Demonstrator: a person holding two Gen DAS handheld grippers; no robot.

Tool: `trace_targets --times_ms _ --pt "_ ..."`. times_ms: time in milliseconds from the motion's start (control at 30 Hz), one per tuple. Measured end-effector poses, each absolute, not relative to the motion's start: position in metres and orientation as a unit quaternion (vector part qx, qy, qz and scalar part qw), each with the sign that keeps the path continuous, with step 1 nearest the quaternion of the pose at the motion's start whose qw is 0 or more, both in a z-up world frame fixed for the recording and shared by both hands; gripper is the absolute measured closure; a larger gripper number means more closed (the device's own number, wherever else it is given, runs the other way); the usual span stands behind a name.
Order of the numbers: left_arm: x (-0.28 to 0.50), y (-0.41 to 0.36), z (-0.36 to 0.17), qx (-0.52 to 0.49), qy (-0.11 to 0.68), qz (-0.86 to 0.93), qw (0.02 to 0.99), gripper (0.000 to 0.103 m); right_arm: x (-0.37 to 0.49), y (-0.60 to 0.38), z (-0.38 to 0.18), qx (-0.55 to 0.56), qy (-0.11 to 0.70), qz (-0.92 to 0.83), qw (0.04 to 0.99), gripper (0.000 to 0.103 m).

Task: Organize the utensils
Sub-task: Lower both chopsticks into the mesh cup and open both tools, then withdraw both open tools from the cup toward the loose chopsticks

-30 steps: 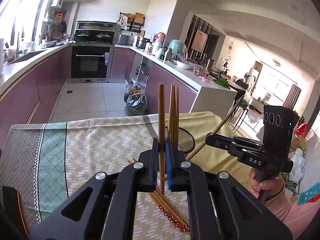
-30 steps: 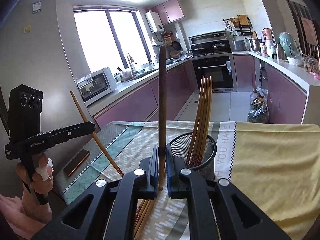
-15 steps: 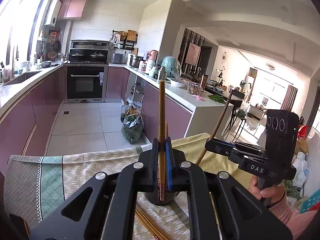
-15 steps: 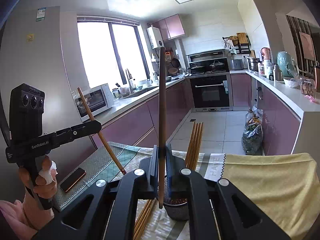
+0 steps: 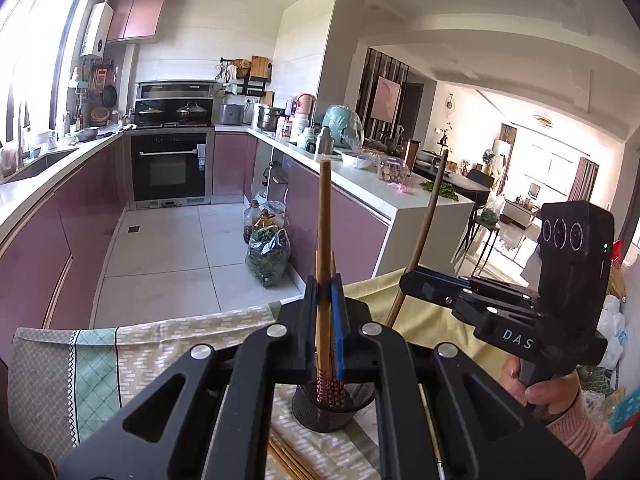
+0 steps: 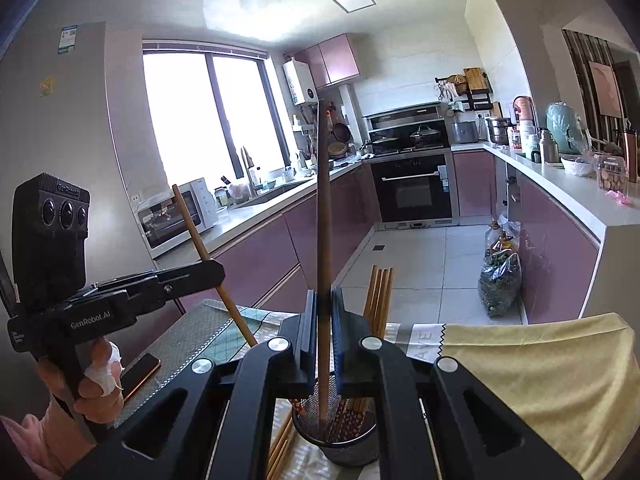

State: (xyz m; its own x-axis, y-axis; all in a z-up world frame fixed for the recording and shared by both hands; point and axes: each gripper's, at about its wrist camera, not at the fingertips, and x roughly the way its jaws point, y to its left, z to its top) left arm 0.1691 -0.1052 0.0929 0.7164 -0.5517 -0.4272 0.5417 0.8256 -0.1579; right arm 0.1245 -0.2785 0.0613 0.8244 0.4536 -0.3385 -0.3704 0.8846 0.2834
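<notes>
My left gripper (image 5: 325, 286) is shut on a light wooden chopstick (image 5: 323, 220) that stands upright, its patterned lower end over the black mesh holder (image 5: 320, 414). My right gripper (image 6: 322, 298) is shut on a darker chopstick (image 6: 322, 208), also upright, with its lower tip inside the mesh holder (image 6: 340, 446). Several chopsticks (image 6: 379, 300) lean in that holder. Each gripper shows in the other's view: the right gripper (image 5: 406, 280) at the right, the left gripper (image 6: 218, 270) at the left. Loose chopsticks (image 5: 286, 460) lie on the cloth beside the holder.
A patterned tablecloth (image 5: 140, 360) covers the table, with a yellow cloth (image 6: 540, 380) on its right part. A phone (image 6: 140, 372) lies near the left hand. Beyond the table's far edge is kitchen floor with bottles and a bag of greens (image 5: 267, 256).
Both grippers have risen with their chopsticks. The mesh holder has slid down in both views and now sits right under the fingers. Both grips stayed shut.
</notes>
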Motion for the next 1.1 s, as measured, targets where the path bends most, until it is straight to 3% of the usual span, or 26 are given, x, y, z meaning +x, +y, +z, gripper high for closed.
trace_targets --times_ms 433,800,900,1100 --pt "0.205 -0.118 0.040 0.027 0.321 -0.295 0.900 0.096 0.152 -0.258 0.009 0.083 0.317 0.222 0.918 0.097" --pt "0.244 -0.128 0.023 0.014 0.351 -0.283 0.892 0.095 0.174 -0.255 -0.007 0.092 0.337 0.203 0.915 0.095" --pt "0.247 -0.124 0.018 0.006 0.349 -0.280 0.894 0.079 0.175 -0.257 -0.007 0.095 0.334 0.197 0.917 0.092" --pt "0.238 -0.105 0.012 -0.011 0.338 -0.265 0.903 0.075 0.172 -0.259 -0.009 0.101 0.330 0.196 0.918 0.090"
